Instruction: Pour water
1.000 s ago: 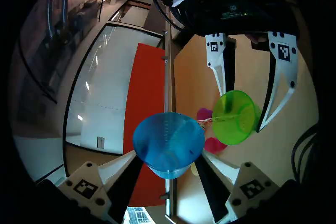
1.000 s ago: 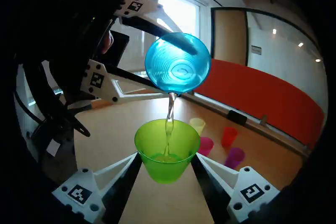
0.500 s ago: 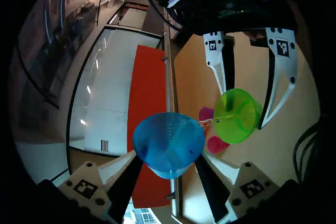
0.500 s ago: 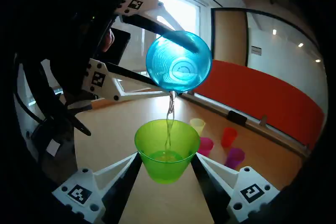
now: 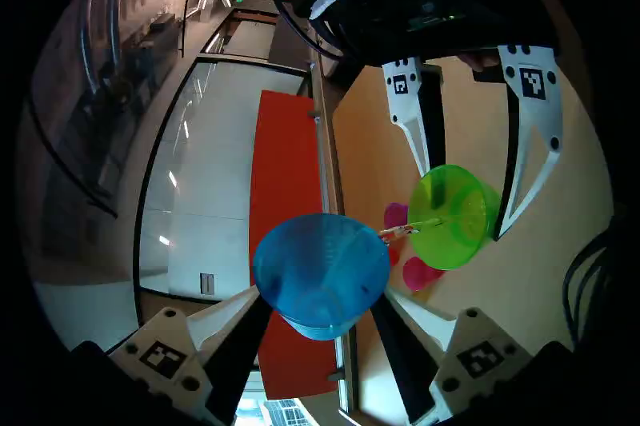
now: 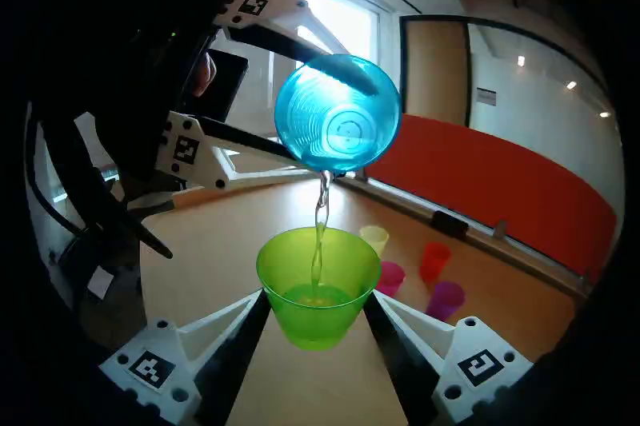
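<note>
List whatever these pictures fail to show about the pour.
- Water left in the blue cup: in the right gripper view its tinted, ribbed wall blurs any level; the left gripper view shows its outside.
- Pink cup: right gripper view, partly behind the green cup.
- Contents of the yellow cup, orange cup and purple cup: too small, seen side-on.
- Hand holding the left tongs: mostly behind their dark body.

from my right gripper view, the blue cup hangs just above the green cup, apart, and a water stream crosses that gap. the left gripper and its dark body block the upper left. yellow cup, pink cup, red cup and purple cup crowd the table right of the green cup; the table to its left lies open.
</note>
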